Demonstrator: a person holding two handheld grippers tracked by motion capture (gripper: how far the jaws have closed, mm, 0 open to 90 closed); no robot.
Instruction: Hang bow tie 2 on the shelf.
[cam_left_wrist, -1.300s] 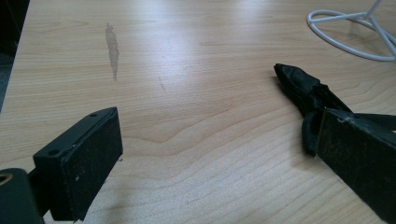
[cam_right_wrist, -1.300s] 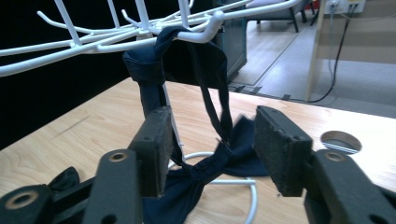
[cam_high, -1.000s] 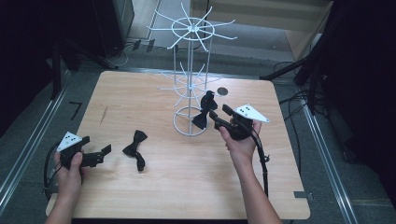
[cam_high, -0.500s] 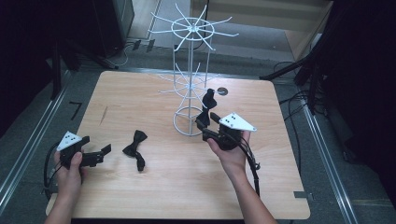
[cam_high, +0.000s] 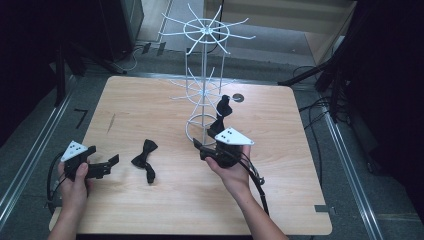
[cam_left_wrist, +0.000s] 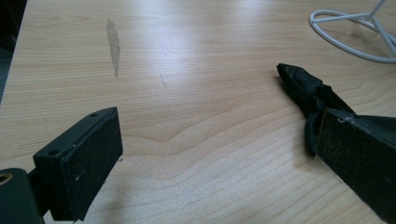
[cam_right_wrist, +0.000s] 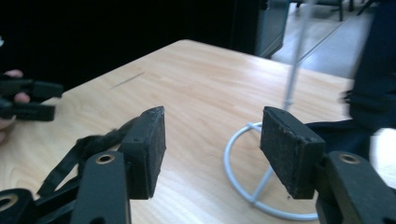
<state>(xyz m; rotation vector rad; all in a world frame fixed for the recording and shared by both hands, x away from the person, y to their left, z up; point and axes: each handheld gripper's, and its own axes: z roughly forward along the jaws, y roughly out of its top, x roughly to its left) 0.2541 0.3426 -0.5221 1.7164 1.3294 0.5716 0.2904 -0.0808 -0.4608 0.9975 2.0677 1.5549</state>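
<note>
I see both grippers with fingers spread, empty: left gripper (cam_high: 111, 161) beside the bow tie (cam_high: 144, 159) on the table (cam_high: 280, 200), right gripper (cam_high: 199, 148) at the wire rack (cam_high: 202, 90), second bow tie (cam_high: 223, 111) hanging there.

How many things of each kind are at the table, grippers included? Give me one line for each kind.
Black bow ties: 2, one hanging on the rack, one lying on the table
White wire rack: 1
Handheld grippers: 2, left, right
Total: 5

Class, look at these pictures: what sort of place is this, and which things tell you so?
Probably a lab or workshop recording bench: a bare wooden table on a grey floor, trailing cables, and a white wire display rack with black bow ties.
</note>
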